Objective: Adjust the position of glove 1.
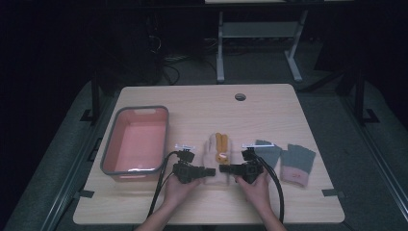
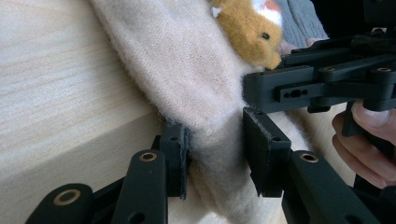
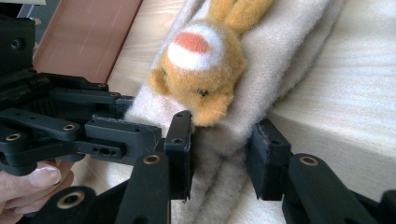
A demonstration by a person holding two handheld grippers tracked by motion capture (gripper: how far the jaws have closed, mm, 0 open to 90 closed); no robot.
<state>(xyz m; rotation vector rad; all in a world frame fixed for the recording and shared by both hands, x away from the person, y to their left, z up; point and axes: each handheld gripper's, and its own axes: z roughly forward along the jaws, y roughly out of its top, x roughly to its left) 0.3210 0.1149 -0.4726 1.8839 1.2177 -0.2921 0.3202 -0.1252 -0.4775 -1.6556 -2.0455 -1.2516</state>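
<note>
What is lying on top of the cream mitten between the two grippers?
An orange plush animal with a white-and-red patch lies on the cream mitten. Whatever sits beneath the mitten is covered; beside it, bare wooden table shows.

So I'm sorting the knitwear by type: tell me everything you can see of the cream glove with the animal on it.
The cream glove looks like soft, fuzzy knit, with an orange plush animal head sewn on: white forehead with an orange patch, dark eye, long ears. It lies flat on the wooden table, between the pink bin and the grey gloves. The left tongs and right tongs each straddle its cuff end, jaws not fully closed.
</note>
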